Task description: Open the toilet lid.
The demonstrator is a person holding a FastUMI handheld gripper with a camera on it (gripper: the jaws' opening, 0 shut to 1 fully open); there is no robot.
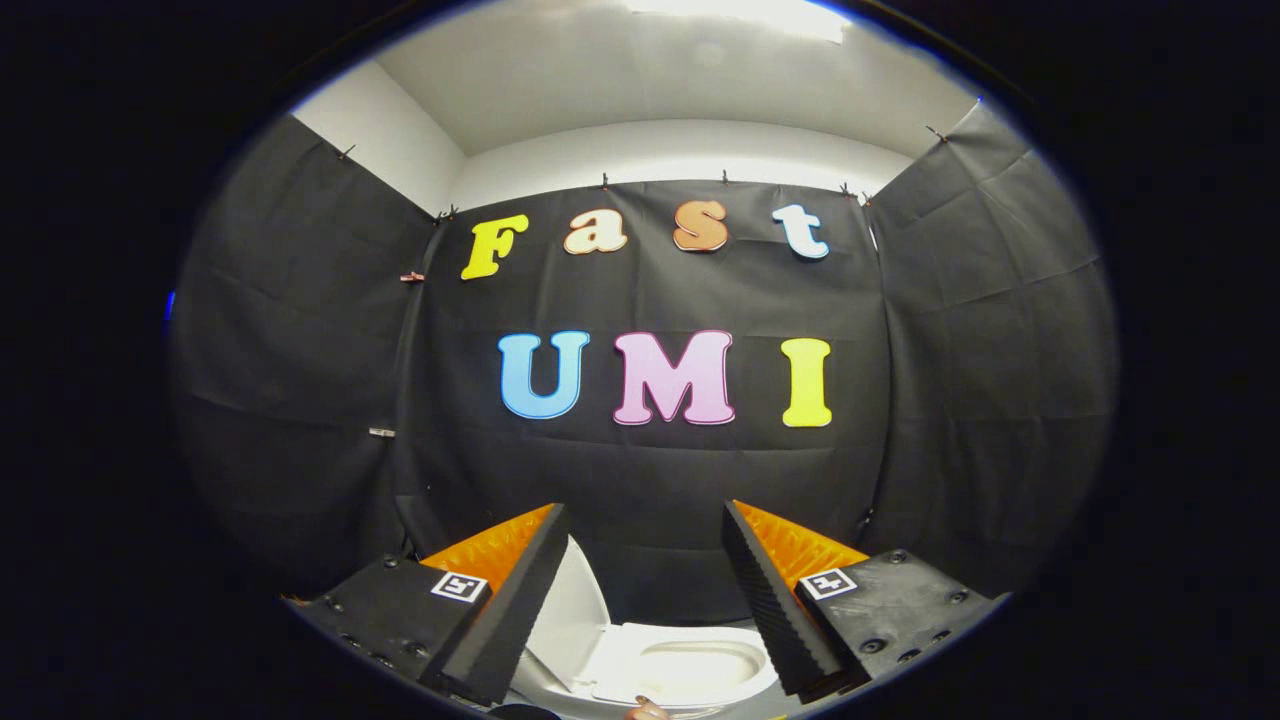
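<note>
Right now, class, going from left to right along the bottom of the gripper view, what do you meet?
Left finger → upright toilet lid → toilet seat → right finger. The gripper is open, its fingers apart and holding nothing, with the toilet showing between them.

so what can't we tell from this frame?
- Toilet: its base and front are cut off by the gripper view's lower edge.
- Raised lid: partly behind one finger; its hinge is hidden.
- Gripper: open, holding nothing.
- Small object at the bottom edge: too cropped to identify.
</note>
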